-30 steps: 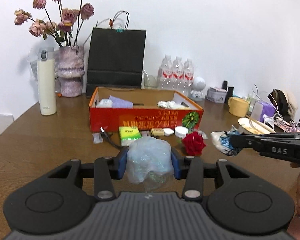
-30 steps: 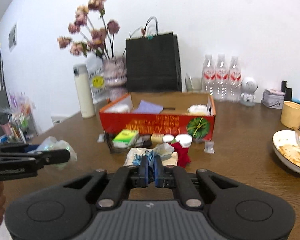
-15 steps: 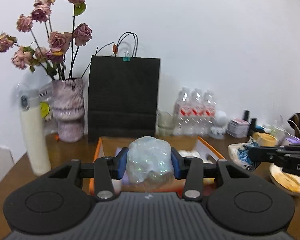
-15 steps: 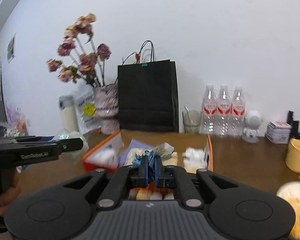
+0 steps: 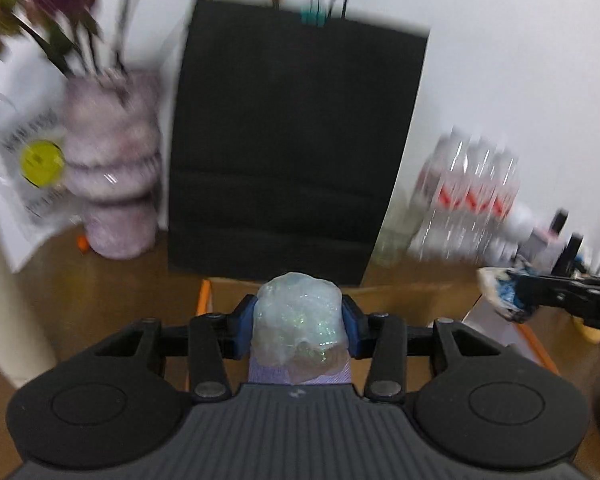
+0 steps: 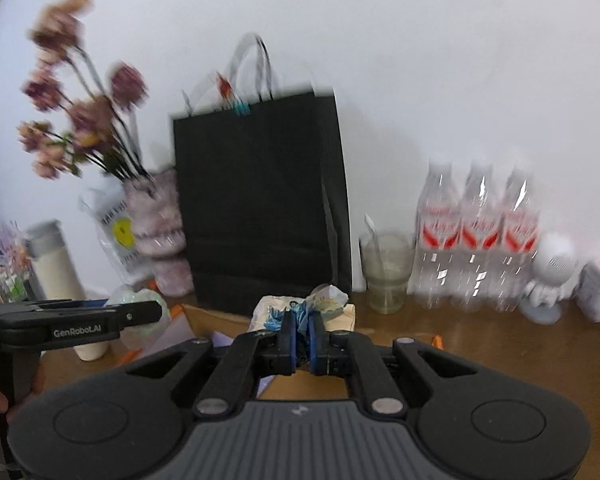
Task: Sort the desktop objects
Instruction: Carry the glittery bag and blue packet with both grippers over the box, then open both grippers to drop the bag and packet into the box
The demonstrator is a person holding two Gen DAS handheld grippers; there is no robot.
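Note:
My left gripper [image 5: 298, 322] is shut on a crumpled clear plastic bag [image 5: 300, 312], held above the open cardboard box [image 5: 380, 294] near its far wall. My right gripper [image 6: 300, 332] is shut on a crumpled white and blue wrapper [image 6: 300, 306], also over the box [image 6: 216, 318]. In the left wrist view the right gripper [image 5: 516, 294] comes in from the right with its wrapper [image 5: 496, 288]. In the right wrist view the left gripper [image 6: 156, 312] reaches in from the left with its bag [image 6: 132, 296]. A lilac item [image 5: 272, 372] lies in the box under the bag.
A black paper bag [image 5: 296, 152] stands just behind the box, close ahead. A vase of dried flowers [image 6: 156, 236] and a white flask [image 6: 58, 268] stand to the left. Three water bottles [image 6: 478, 232], a glass [image 6: 386, 272] and a white figurine [image 6: 550, 280] stand to the right.
Both grippers have travelled forward over the table to above the box, each keeping its load. The black bag and vase now loom much closer, and the items in front of the box have dropped from view.

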